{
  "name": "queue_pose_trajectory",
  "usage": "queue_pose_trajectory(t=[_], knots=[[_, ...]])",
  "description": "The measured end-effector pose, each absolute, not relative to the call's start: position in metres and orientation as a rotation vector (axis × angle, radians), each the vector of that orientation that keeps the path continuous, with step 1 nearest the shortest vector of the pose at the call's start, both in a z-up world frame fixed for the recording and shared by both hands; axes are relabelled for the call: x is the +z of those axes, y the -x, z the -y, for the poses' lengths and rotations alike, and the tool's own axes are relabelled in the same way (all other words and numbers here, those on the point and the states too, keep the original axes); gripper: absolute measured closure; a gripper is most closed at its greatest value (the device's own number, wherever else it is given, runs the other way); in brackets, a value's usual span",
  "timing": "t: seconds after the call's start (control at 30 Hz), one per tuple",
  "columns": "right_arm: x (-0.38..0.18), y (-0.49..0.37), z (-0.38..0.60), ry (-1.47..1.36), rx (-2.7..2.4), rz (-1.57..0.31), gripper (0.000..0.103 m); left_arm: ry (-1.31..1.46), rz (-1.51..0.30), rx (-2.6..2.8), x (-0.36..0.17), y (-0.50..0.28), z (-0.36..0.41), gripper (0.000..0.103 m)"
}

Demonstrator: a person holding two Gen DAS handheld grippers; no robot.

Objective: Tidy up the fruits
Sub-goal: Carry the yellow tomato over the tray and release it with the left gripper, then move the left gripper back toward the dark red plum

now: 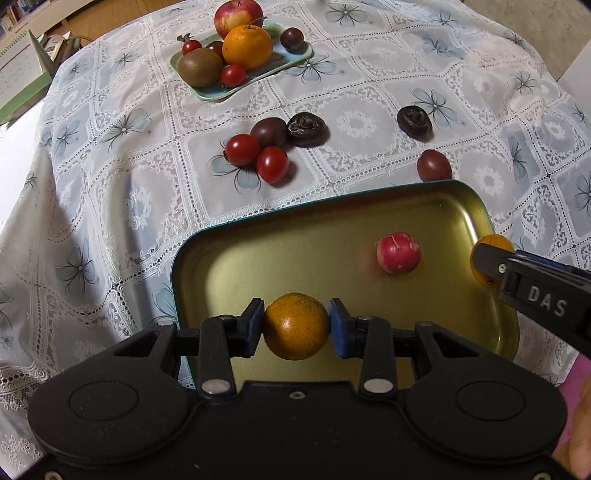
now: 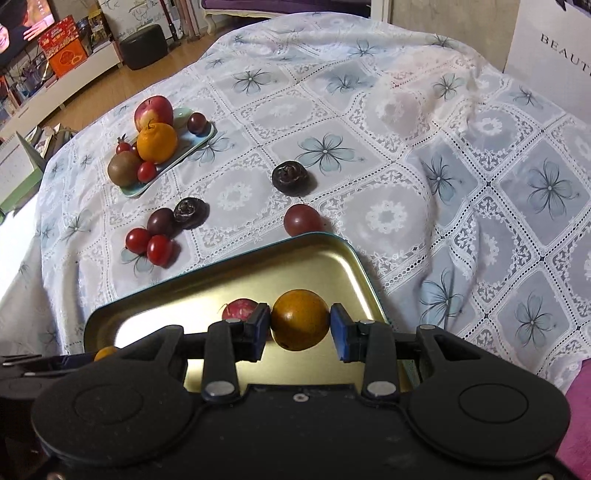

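Observation:
My left gripper (image 1: pixel 296 326) is shut on a small orange fruit (image 1: pixel 295 325) and holds it over the near part of the gold metal tray (image 1: pixel 258 258). My right gripper (image 2: pixel 300 320) is shut on a second orange fruit (image 2: pixel 300 319) over the tray's right end (image 2: pixel 332 258); it also shows in the left wrist view (image 1: pixel 491 258). A red-pink fruit (image 1: pixel 398 253) lies in the tray. Two red tomatoes (image 1: pixel 256 157), a dark plum (image 1: pixel 269 131), two black wrinkled fruits (image 1: pixel 308 129) and another plum (image 1: pixel 434 165) lie loose on the cloth.
A pale green plate (image 1: pixel 288 61) at the far side holds an apple (image 1: pixel 238 16), an orange (image 1: pixel 246 46), a kiwi (image 1: pixel 199 66) and small tomatoes. The lace tablecloth (image 1: pixel 369 122) drops off at the left. A white bag (image 2: pixel 550 55) stands at the far right.

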State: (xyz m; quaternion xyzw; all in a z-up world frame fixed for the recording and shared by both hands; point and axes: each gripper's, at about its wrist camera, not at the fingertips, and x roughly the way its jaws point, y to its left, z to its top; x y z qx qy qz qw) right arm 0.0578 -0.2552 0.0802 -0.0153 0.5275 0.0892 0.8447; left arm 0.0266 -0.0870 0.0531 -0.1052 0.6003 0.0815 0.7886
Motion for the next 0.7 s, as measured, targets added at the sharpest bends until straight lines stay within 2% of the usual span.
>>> queue_pose_trajectory(t=[0.7], knots=[[0.069,-0.059,0.253,0.020,0.183,-1.146,0.066,0.268,-1.345,0.181,0.034,-0.027,0.079,0.057]])
